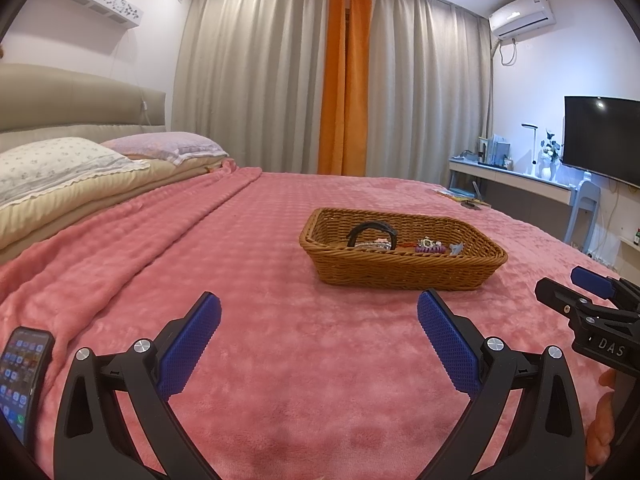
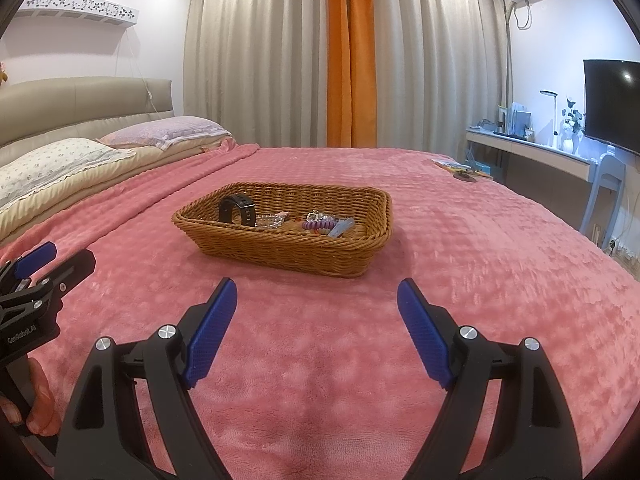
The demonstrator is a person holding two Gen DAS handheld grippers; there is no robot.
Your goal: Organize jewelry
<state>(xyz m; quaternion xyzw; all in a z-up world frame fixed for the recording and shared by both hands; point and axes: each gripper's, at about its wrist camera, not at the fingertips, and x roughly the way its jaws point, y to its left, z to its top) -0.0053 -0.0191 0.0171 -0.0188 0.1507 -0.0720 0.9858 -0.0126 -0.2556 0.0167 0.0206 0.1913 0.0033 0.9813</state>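
Left gripper [image 1: 318,326]: blue-padded fingers spread wide, nothing between them, low in the frame over the pink plush blanket [image 1: 280,380].
Right gripper [image 2: 316,312]: likewise spread wide, holding nothing.
Brown woven wicker basket [image 2: 288,250]: centre frame on the blanket.
Jewelry: black watch [image 2: 238,208], clear bead bracelet [image 2: 269,221], purple coil tie [image 2: 316,225] inside the basket.

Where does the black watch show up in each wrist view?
Left wrist: black watch right of centre, at the left end of the basket.
Right wrist: black watch left of centre, again at the left end of the basket.
Shared landmark: orange curtain.
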